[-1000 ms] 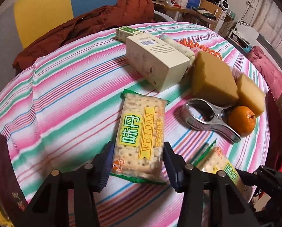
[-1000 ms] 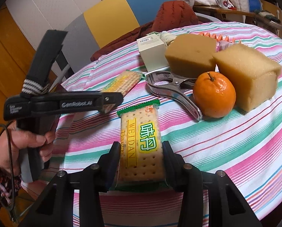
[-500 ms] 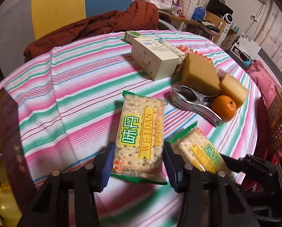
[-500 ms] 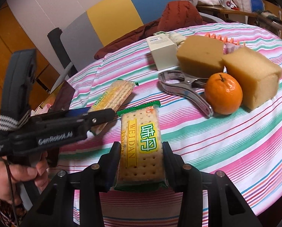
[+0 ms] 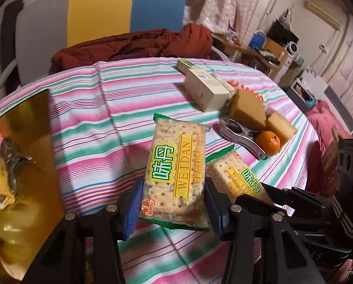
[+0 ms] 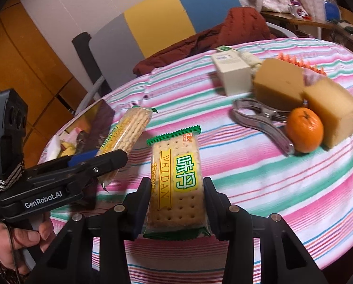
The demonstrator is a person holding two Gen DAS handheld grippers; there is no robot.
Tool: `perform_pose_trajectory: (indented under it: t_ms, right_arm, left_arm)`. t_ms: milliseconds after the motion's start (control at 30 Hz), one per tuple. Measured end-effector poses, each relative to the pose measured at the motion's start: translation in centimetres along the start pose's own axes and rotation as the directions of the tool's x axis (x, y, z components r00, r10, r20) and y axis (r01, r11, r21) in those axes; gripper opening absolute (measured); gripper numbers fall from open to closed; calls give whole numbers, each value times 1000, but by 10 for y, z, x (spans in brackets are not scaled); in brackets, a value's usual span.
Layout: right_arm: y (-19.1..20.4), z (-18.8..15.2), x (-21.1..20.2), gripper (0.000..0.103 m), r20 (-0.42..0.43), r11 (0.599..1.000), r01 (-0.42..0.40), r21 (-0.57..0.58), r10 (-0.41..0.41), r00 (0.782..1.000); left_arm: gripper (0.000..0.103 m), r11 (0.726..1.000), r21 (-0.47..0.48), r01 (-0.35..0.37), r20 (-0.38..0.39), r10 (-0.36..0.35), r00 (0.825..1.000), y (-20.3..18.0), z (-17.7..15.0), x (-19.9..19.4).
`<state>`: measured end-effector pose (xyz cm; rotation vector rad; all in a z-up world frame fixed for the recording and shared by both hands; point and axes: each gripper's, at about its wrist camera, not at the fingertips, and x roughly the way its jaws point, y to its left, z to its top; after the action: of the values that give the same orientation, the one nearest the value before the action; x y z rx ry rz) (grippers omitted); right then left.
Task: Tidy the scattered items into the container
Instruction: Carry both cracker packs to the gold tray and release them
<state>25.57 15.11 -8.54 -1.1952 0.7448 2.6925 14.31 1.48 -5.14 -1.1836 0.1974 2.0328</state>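
We find two clear-wrapped cracker packets with green ends and yellow labels, one in each tool. The left hand-held gripper [image 5: 174,203] clamps its cracker packet [image 5: 176,165] across the short width, near the lower end, blue pads pressed on both sides; the packet hangs clear of the counter [image 5: 100,123], a round top under a pink, green and white striped cloth. The right hand-held gripper [image 6: 177,203] grips the second cracker packet [image 6: 177,179] in the same manner, also lifted off the cloth. We judge the low grip is chosen so the free end can lead into the container.

That container, a gold-lined box [image 5: 27,165] already holding wrapped items, sits at the counter's edge on the left gripper's side, so that packet is nearer it.

Not yet tidied, grouped well apart from the box: a cream cardboard carton [image 5: 207,90], two tan sponge blocks [image 5: 247,108], a metal clamp [image 5: 240,135] and a small orange [image 5: 269,142] touching it.
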Motion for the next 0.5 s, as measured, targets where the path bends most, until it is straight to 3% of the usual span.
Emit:
perform_pose_trajectory:
  t_ms: [500]
  right_arm:
    - [93, 16, 18, 44, -46, 983, -138, -125, 134, 990]
  left_arm:
    - [50, 975, -211, -70, 91, 91, 992, 93, -33, -69]
